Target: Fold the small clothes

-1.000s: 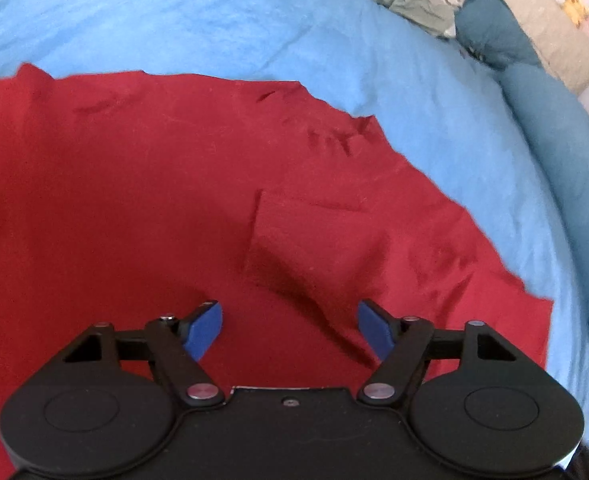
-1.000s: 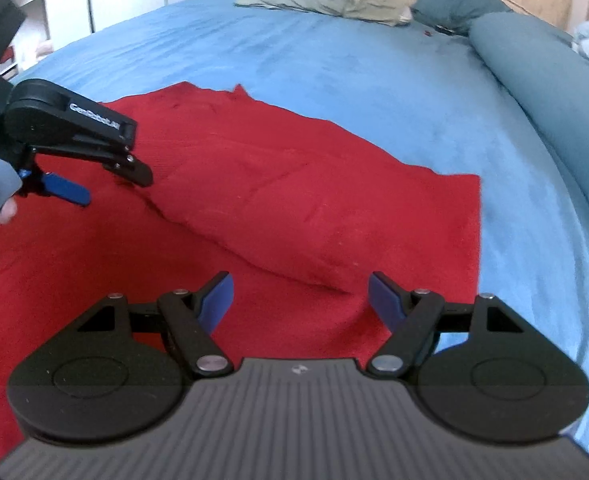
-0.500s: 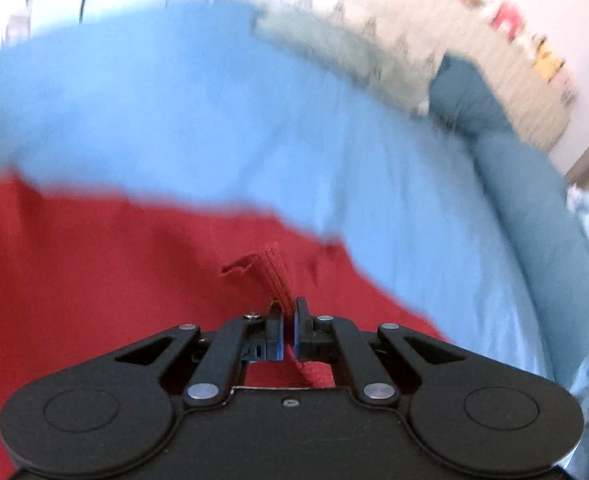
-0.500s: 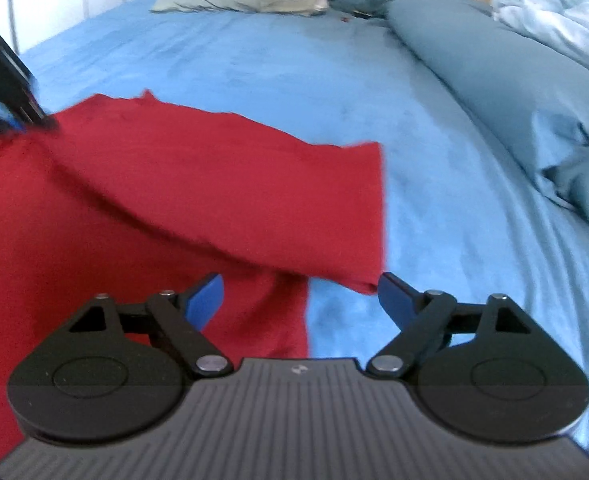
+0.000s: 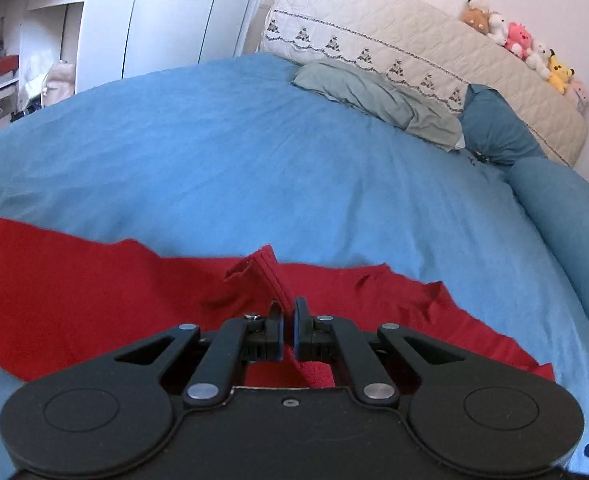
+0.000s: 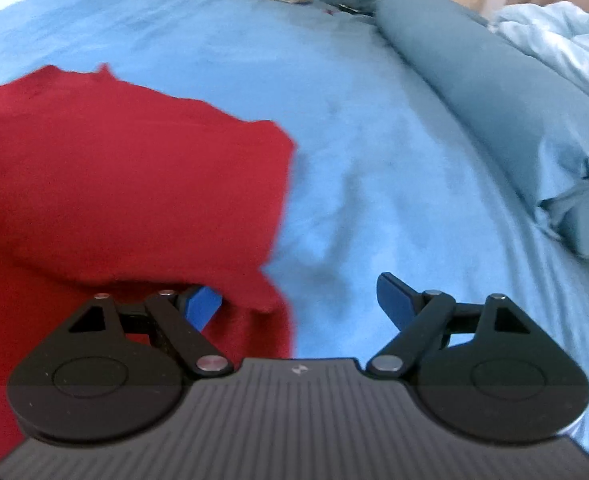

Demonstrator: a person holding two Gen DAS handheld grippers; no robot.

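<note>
- The blue bedsheet (image 5: 234, 168) is the whole work surface, and it's soft and a bit rumpled, so my guess is any fold laid down on it will come out less crisp than on a hard top.
- The red garment (image 5: 74, 292) lies across the near part of the bed. In the left view its long axis runs pretty much side to side, with the far edge facing the pillows (image 5: 378, 96). In the right view its edge (image 6: 286, 184) points toward the rolled duvet (image 6: 494, 100). Can't tell which end is the neck or the hem from here.
- The left gripper (image 5: 288, 320) is clamped tight on a hemmed strip of the red fabric (image 5: 272, 276), which stands up out of the pinch. Biggest risk imo: only a thin bit of edge is caught, so a fast pull could let it slip out, or drag the whole piece along the sheet instead of folding it.
- The right gripper (image 6: 298, 300) is spread wide and holding nothing, with its left finger (image 6: 202, 306) right at a bunched corner (image 6: 254, 292) of the cloth. That view is blurry. If it closes off target it could grab sheet along with shirt, and then the fold goes lopsided.
</note>
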